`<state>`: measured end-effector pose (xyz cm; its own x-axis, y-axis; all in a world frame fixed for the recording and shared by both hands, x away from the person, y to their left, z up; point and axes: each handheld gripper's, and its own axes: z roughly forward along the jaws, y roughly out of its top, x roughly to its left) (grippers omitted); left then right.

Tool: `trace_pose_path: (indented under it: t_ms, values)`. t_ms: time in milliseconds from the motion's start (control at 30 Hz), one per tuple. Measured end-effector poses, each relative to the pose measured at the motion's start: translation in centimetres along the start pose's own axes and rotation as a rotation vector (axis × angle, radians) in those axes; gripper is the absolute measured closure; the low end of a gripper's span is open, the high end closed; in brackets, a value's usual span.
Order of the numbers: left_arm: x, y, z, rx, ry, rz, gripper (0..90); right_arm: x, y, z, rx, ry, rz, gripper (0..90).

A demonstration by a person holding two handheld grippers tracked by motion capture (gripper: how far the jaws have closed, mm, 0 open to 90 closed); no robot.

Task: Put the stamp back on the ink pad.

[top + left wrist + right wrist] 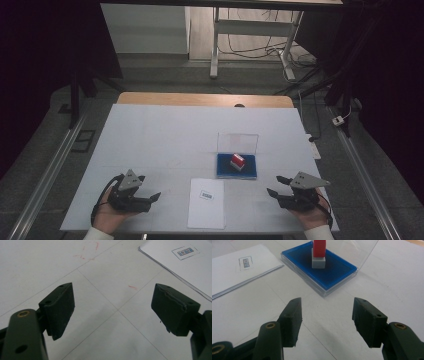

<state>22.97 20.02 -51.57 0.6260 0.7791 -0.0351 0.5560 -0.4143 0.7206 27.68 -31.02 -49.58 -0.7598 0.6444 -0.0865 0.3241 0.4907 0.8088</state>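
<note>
So the red-and-grey stamp [319, 253] stands upright on the blue ink pad [332, 275], in an open clear case mid-table, just beyond the paper sheet [206, 204]. Looks light, rigid, a bit tippy; I'd pinch the red handle's sides. Right gripper [325, 316] rests low near the pad, jaws wide, aimed at it. Left gripper [150, 198] sits left of the sheet, also spread wide, holding nothing.

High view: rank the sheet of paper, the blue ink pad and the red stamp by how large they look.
1. Sheet of paper, clearly the largest.
2. Blue ink pad, smaller than the paper; it also lies slightly farther from the camera.
3. Red stamp, standing on the pad, smallest.
</note>
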Motion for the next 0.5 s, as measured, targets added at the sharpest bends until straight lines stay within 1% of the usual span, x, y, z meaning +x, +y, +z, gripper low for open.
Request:
trace_pose_path:
  t_ms: [167, 200, 233, 500]
  values:
    - [0.01, -0.01, 0.04, 0.001, -0.003, 0.000, 18.8, -0.03, 0.03, 0.03, -0.006, 0.006, 0.004, 40.8]
    - [0.00, -0.02, 0.05, 0.002, -0.002, 0.000, 18.8, -0.03, 0.05, -0.03, -0.001, -0.004, 0.002, 40.8]
    - [0.01, -0.02, 0.05, 0.002, -0.002, 0.000, 18.8, -0.05, 0.05, -0.04, -0.002, -0.005, 0.002, 40.8]
    - [0.02, -0.04, 0.04, 0.003, -0.002, 0.000, 18.8, -0.12, 0.09, -0.14, -0.006, 0.001, 0.003, 40.8]
